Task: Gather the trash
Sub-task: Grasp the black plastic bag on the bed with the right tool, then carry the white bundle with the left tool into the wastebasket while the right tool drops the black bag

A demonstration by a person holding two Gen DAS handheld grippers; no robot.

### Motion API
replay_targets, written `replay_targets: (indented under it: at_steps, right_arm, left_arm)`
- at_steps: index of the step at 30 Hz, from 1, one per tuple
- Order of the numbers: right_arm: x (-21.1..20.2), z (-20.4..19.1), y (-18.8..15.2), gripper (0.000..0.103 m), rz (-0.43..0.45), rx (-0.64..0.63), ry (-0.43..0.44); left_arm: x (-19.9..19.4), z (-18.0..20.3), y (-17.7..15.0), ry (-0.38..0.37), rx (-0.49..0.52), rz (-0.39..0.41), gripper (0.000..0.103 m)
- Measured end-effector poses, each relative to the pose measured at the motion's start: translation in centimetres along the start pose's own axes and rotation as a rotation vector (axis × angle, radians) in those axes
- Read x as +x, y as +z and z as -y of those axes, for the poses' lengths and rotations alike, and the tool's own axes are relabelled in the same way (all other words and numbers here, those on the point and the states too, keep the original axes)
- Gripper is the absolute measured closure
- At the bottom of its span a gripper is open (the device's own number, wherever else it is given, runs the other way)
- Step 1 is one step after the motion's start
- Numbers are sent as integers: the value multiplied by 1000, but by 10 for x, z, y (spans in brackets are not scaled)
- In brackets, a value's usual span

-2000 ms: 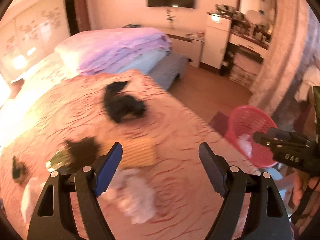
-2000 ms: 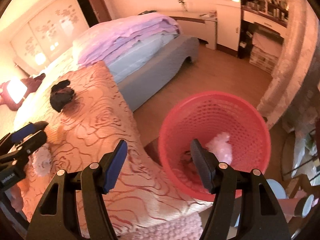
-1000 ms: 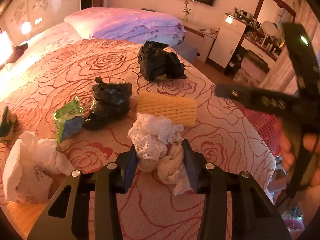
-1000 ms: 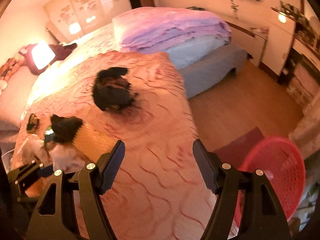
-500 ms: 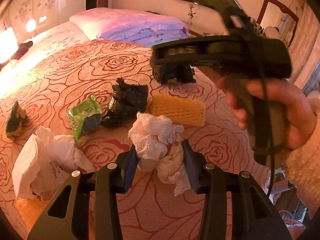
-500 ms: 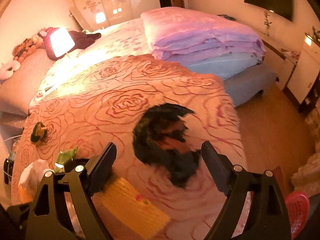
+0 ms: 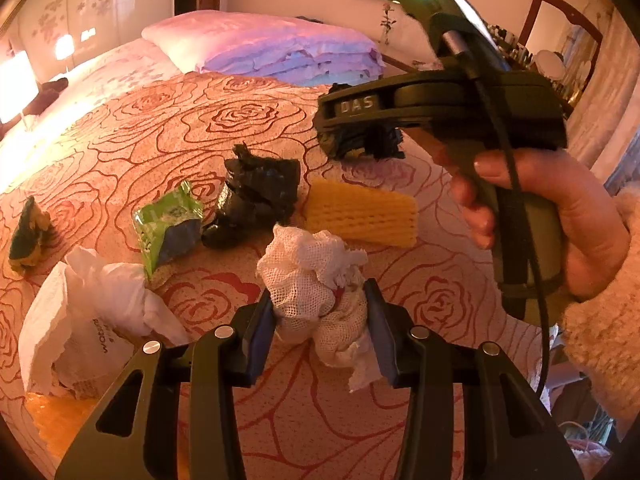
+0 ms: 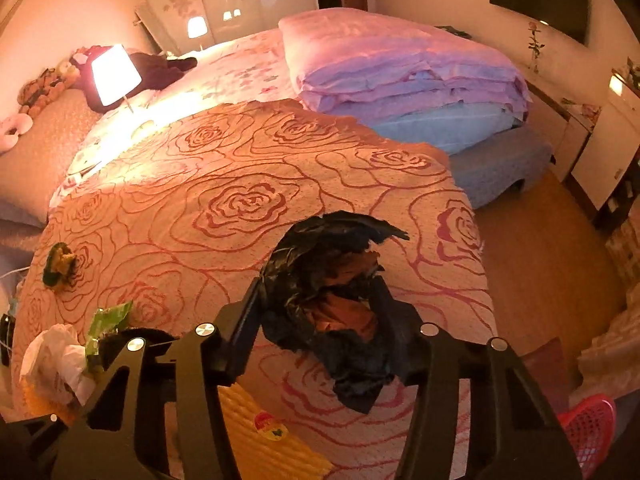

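Left gripper (image 7: 320,312): your jaws are clamped on the white mesh wad (image 7: 316,280), just off the bedspread (image 7: 160,128); your right hand (image 7: 560,216) hovers beyond it. Right gripper (image 8: 320,300): jaws pinch the black bag (image 8: 332,280), tilted downward; red basket (image 8: 588,428) lies low right, nearer this hand.
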State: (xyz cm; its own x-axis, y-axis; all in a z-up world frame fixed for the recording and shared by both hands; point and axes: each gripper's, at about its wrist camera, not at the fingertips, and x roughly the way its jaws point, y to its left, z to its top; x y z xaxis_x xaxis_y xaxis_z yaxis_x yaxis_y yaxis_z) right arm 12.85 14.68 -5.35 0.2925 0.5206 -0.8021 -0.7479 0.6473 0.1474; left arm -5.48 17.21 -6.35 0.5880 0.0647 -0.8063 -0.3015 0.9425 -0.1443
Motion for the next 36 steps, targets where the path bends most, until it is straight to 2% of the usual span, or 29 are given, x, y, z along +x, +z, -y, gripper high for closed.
replay_targets:
  at_steps: [9,16,26,36]
  right_arm:
    - [-45,19,-16,53,70,48,-20]
    - [-78,31,-49,53,90,94,-50]
    - [-103,40,-96,53,85,146,-92]
    - [-126,53,-114,53,128,210,-147]
  left_arm:
    - [-2,-1,0,11,-7,6,62]
    - [-7,4,-2,12,-2,18,62]
    - [-14,11,-3,6,7,32,62]
    - [-20,23,3,-7,35,50,62]
